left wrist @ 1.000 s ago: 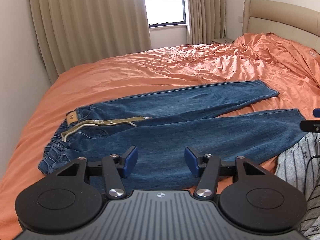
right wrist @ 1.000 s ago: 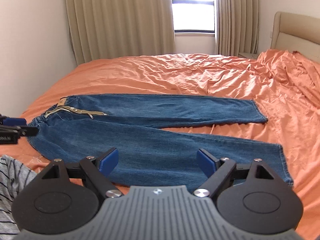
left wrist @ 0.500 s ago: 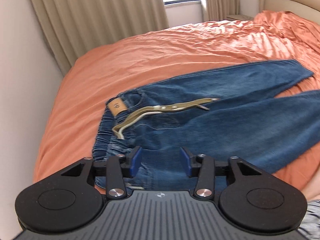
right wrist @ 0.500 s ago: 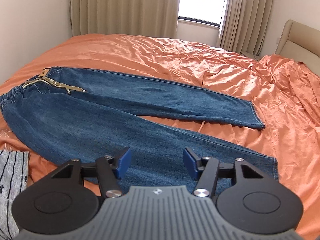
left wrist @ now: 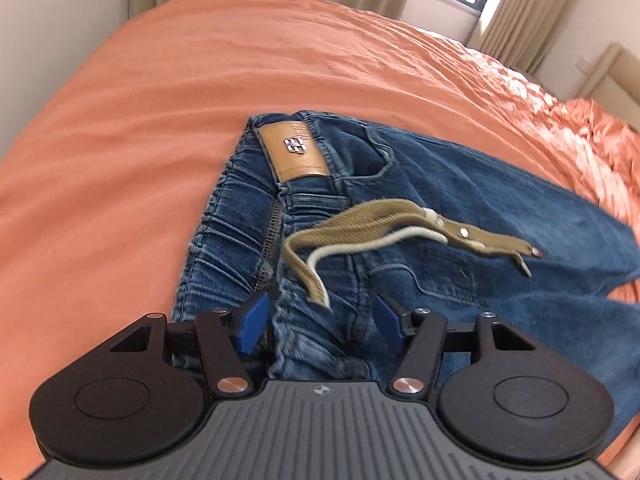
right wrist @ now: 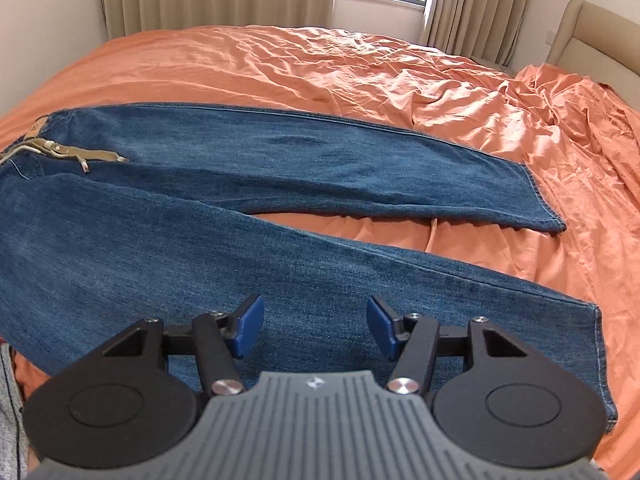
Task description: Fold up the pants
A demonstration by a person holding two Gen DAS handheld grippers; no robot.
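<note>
Blue jeans (right wrist: 240,208) lie flat on the orange bed, waist to the left, both legs running right and slightly apart. In the left wrist view the elastic waistband (left wrist: 232,236), a tan leather patch (left wrist: 294,150) and a khaki drawstring (left wrist: 384,228) are close up. My left gripper (left wrist: 318,320) is open and low over the near waist corner, with denim between its blue pads. My right gripper (right wrist: 314,326) is open and empty, just above the near leg a little short of its hem (right wrist: 600,360).
The orange sheet (right wrist: 360,64) is wrinkled toward the right, with a bunched orange cover (right wrist: 580,120) by the beige headboard (right wrist: 592,36). Curtains and a window stand behind the bed. A grey striped garment (right wrist: 8,408) lies at the near left edge.
My left gripper has moved left and down, from over the thigh area to the waistband. My right gripper has moved closer and lower over the near leg. Both stay open.
</note>
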